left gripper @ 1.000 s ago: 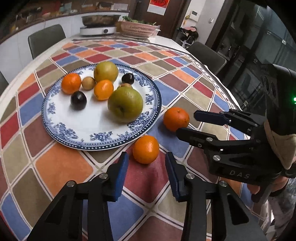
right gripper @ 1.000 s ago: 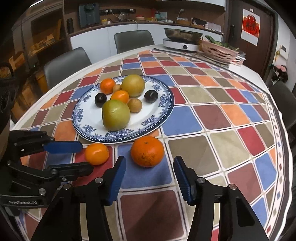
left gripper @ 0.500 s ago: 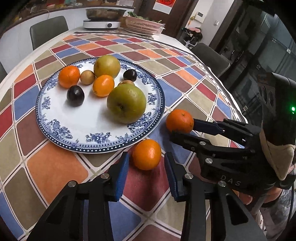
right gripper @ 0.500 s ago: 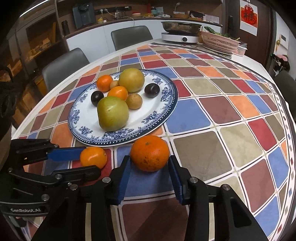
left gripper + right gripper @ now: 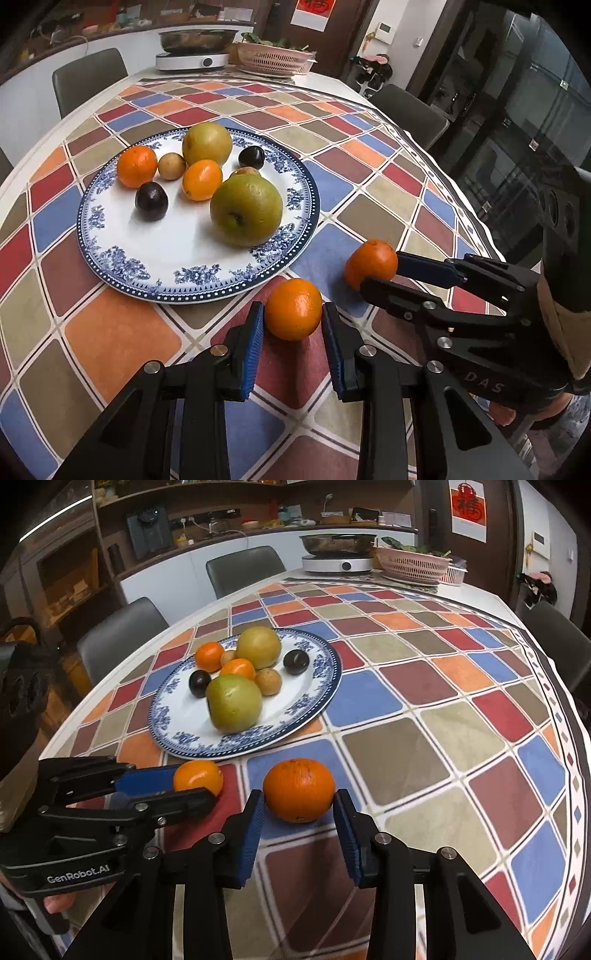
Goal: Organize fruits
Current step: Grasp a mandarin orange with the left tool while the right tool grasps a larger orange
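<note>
Two oranges lie on the chequered tablecloth just in front of a blue-and-white plate [image 5: 122, 258]. My left gripper [image 5: 293, 317] is shut on the smaller orange [image 5: 293, 308], with a blue pad against each side. My right gripper [image 5: 299, 801] has its jaws closing on the larger orange [image 5: 299, 788], and both pads touch its sides. Each view also shows the other gripper: the right gripper [image 5: 380, 273] around the larger orange [image 5: 371, 258], and the left gripper [image 5: 195, 788] around the smaller orange [image 5: 197, 775]. Both oranges rest on the cloth.
The plate [image 5: 325, 686] holds two big green-yellow fruits, two small oranges, two dark plums and small brown fruits. An induction cooker with a pan [image 5: 192, 59] and a pink basket [image 5: 275, 59] stand at the far end. Grey chairs ring the table; its edge runs along the right.
Both grippers have moved forward around their oranges, and their jaws have narrowed until the pads meet the fruit. The plate and its fruit have not moved.
</note>
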### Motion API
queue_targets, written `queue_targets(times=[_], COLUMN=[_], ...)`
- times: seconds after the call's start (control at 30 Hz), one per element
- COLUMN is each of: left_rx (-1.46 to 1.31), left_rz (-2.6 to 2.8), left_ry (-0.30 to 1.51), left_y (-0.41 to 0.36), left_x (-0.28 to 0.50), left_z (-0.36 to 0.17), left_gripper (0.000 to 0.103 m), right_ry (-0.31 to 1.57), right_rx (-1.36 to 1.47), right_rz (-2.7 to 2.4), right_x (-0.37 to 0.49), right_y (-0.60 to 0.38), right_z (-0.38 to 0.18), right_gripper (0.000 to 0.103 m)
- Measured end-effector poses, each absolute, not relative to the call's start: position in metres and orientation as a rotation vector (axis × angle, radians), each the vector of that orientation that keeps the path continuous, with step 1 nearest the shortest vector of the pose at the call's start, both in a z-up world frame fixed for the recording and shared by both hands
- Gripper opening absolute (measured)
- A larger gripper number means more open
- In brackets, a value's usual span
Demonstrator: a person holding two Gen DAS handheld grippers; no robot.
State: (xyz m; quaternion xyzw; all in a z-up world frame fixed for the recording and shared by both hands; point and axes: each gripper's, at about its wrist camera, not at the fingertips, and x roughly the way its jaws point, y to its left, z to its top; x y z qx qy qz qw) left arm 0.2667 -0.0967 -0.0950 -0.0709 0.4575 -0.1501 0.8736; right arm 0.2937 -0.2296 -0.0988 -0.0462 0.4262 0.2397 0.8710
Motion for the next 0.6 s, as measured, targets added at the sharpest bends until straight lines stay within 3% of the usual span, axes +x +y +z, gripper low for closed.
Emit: queue_targets(times=[0.6], left_rx=[-0.137], left_rz=[-0.267], left_ry=[0.939], left_y=[-0.079], left_x=[0.266], left_z=[-0.083], left_gripper=[0.031], right_ry=[0.947], right_rx=[-0.091], right_rz=[0.499], right_x=[0.327], right_y=[-0.211], right_z=[-0.102], right_gripper=[0.041])
